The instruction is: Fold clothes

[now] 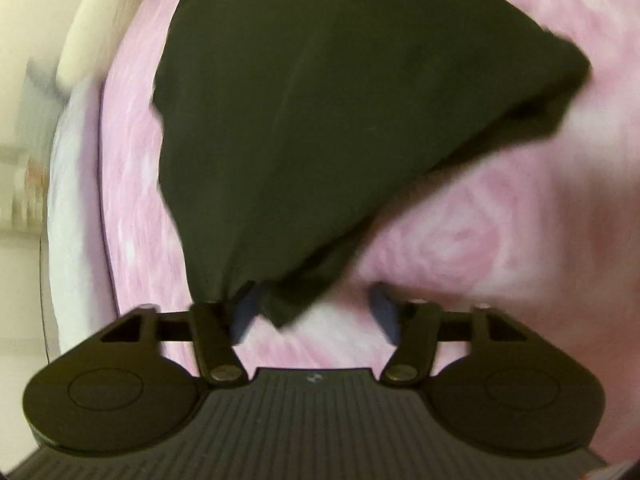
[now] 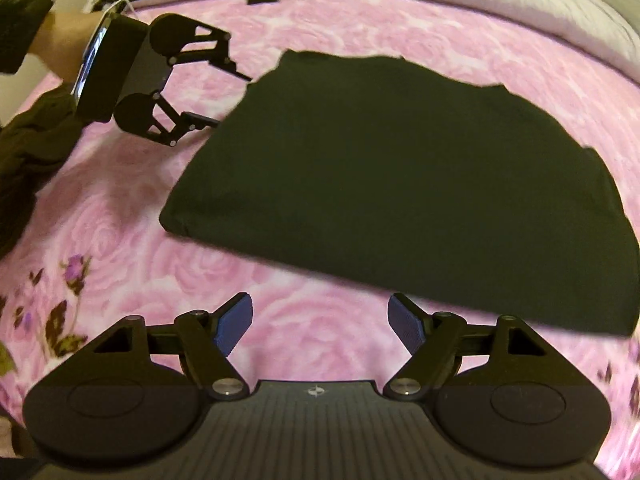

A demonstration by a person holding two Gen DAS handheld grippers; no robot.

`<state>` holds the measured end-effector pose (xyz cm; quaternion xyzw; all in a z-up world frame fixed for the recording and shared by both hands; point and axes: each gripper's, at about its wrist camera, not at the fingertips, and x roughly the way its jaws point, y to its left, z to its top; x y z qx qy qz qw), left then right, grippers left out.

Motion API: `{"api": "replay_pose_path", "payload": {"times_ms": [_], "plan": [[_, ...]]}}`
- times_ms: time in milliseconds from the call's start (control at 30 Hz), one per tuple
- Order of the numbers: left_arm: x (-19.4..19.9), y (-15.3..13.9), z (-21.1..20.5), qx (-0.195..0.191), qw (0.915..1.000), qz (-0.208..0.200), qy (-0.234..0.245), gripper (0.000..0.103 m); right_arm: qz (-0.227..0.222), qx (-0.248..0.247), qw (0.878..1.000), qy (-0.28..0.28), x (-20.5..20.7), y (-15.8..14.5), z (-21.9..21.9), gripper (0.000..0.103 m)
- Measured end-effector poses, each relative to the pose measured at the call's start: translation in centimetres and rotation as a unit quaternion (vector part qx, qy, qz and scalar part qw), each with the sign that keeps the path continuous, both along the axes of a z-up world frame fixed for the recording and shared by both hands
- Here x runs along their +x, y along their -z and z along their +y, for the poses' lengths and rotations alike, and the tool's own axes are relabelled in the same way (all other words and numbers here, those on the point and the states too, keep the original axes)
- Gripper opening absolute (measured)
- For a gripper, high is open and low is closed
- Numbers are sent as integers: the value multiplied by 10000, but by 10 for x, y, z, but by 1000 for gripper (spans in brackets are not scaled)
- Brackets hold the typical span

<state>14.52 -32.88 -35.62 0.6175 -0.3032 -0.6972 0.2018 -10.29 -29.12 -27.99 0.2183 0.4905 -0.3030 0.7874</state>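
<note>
Two tongs (image 2: 320,320) open nr dark garment (image 2: 400,184).

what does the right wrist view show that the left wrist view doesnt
Only the right wrist view shows the left tongs from outside, open at the garment's corner, a forearm, and the right tongs open over bare bedspread. Only the left wrist view shows the corner lying between its own fingers. Both show the dark folded garment on the pink rose bedspread.

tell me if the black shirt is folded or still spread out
Folded: the black shirt lies on the pink floral bedspread as a compact block with a doubled edge at its near left corner, no sleeves sticking out.
</note>
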Motion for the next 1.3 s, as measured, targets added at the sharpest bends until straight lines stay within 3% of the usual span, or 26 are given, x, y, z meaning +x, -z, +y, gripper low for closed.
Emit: {"api": "replay_pose_path", "payload": {"times_ms": [33,100,167,333,400,433,500,600,667,767,900,967,1033,1167,1300], "plan": [[3,0,-2,-70,9997,21,211,84,28,12,10000,87,2,1,3,77],[8,0,-8,-63,9986,45,530,83,71,-3,9998,209,7,4,7,77],[11,0,-14,-45,9967,38,805,66,89,-53,9996,247,11,5,11,77],[11,1,-32,126,9927,-14,1201,61,130,-178,9994,262,28,11,14,77],[10,1,-37,213,9913,-32,1300,44,176,-366,9992,34,42,13,20,77],[10,1,-37,280,9912,-47,1296,29,204,-487,9985,-131,49,15,24,78],[8,0,-37,428,9926,5,1136,22,266,-722,9953,-595,67,20,34,78],[3,-5,-43,655,9947,187,771,18,435,-1115,9815,-1495,96,34,56,77],[2,-11,-48,800,9945,338,585,17,642,-1536,9651,-2024,114,45,69,77],[2,-18,-56,1015,9926,574,328,17,947,-2106,9444,-2340,133,60,75,74],[0,-22,-60,1146,9907,717,169,16,1101,-2553,9282,-2473,146,71,69,72],[0,-22,-57,1138,9907,733,146,16,1125,-2694,9195,-2633,150,75,69,48],[1,-26,-54,1120,9910,729,112,15,1093,-2614,9219,-2642,152,71,69,12],[3,-49,-49,984,9925,732,-16,14,322,-2088,9519,-2220,142,29,54,11],[-12,-95,-60,748,9937,823,-148,14,-403,-2071,9637,-1638,114,-26,33,10]]}}
